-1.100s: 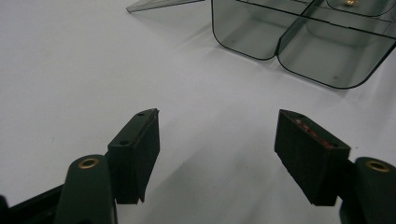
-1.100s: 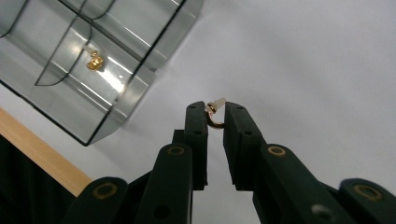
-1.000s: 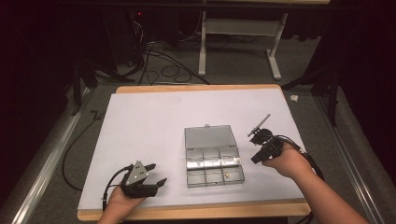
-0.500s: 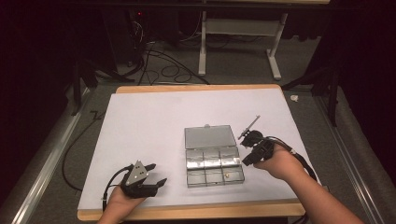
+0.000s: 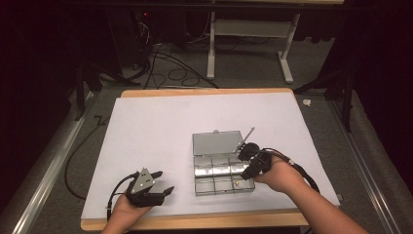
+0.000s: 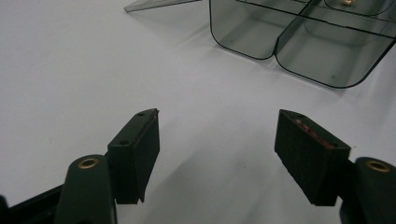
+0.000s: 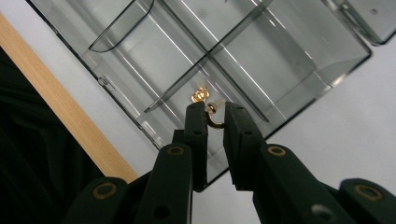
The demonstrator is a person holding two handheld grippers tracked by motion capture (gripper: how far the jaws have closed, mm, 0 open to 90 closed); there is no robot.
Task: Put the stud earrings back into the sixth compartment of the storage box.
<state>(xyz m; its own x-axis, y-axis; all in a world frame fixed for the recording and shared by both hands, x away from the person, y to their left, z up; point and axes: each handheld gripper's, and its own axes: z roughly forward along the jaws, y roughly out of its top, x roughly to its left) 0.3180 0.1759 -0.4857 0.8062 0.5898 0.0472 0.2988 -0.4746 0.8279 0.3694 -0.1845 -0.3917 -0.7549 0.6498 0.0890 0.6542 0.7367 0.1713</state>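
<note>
A small brass hook (image 7: 212, 114) is pinched between the pads of the right gripper (image 7: 214, 112), whose jaws are drawn close on it. The hook is seen as shiny and gold-coloured, with a curved lower bend sagging below the pads and a pale tip at the top (its exact long axis cannot be told, so much of it being covered by the pads). It is held over the clear plastic compartment box (image 7: 280, 60), above the row nearest the wooden table edge (image 7: 65, 112). A second brass piece (image 7: 200, 95) is seen lying in the compartment just beyond the jaw tips. In the high view the box (image 5: 223, 171) is shown open on the white table sheet (image 5: 160, 126), its lid (image 5: 216, 142) laid back, with one small brass speck (image 5: 235, 183) in the near right compartment. The left gripper (image 6: 217, 140) is rested on the sheet well apart, jaws spread and nothing between them.
</note>
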